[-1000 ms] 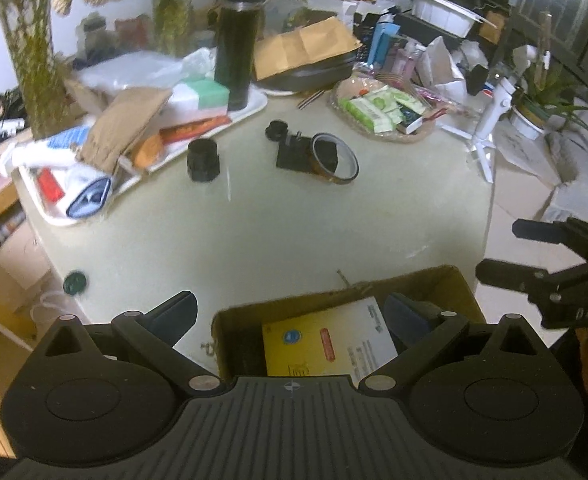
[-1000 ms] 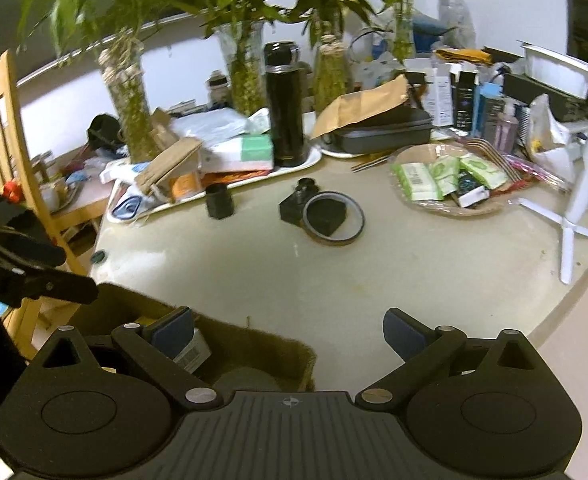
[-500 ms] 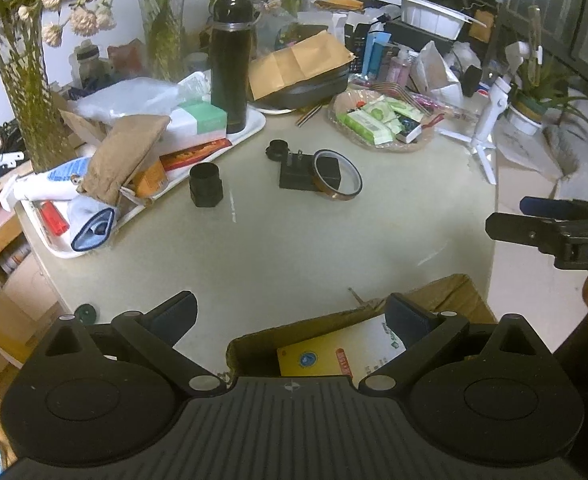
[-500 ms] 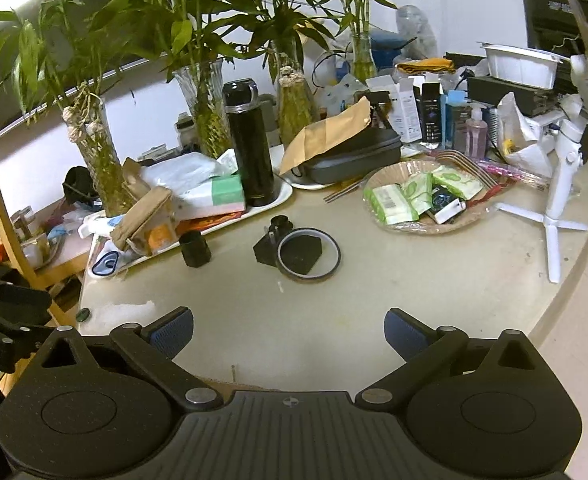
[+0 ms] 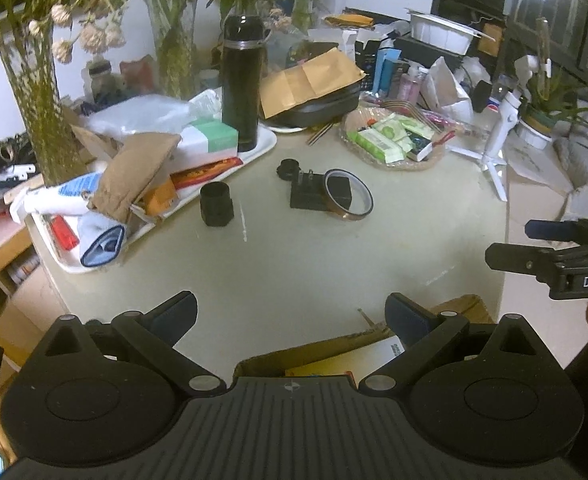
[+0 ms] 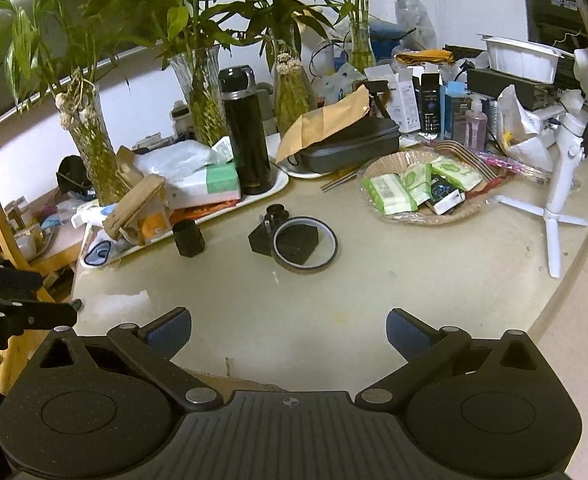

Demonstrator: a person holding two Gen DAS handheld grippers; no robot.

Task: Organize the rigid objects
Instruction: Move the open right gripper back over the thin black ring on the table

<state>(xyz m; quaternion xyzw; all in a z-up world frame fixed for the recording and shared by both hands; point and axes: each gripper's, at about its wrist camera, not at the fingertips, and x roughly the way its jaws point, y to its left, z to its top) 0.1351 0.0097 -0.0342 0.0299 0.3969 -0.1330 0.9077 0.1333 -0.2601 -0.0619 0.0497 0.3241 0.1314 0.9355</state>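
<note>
Rigid objs are seen mid-desk: black cylinder (image 5: 216,210) at approx 11 o'clock from the left gripper (image 5: 292,322), black adapter block (image 5: 320,194) at 12 o'clock, w/ a tape ring (image 5: 348,196) leaning on/over it and a small round black cap (image 5: 289,169) just behind. Same group is seen in the right wrist view: cylinder (image 6: 189,239), block (image 6: 290,243), ring (image 6: 305,249). A cardboard box (image 5: 460,308) is seen at the near desk (image 5: 334,264) edge under the left gripper, w/ a yellow-white packet (image 5: 358,362) inside. Left gripper is held wide apart, nothing betw fingers. Right gripper (image 6: 290,330) is likewise spread, empty, above the desk's near edge. White tray (image 5: 262,148) w/ clutter and black flask (image 5: 242,84) is at 10–11 o'clock; wicker basket (image 5: 422,162) of packets at 1 o'clock; white tripod (image 5: 494,148) at 2 o'clock.
</note>
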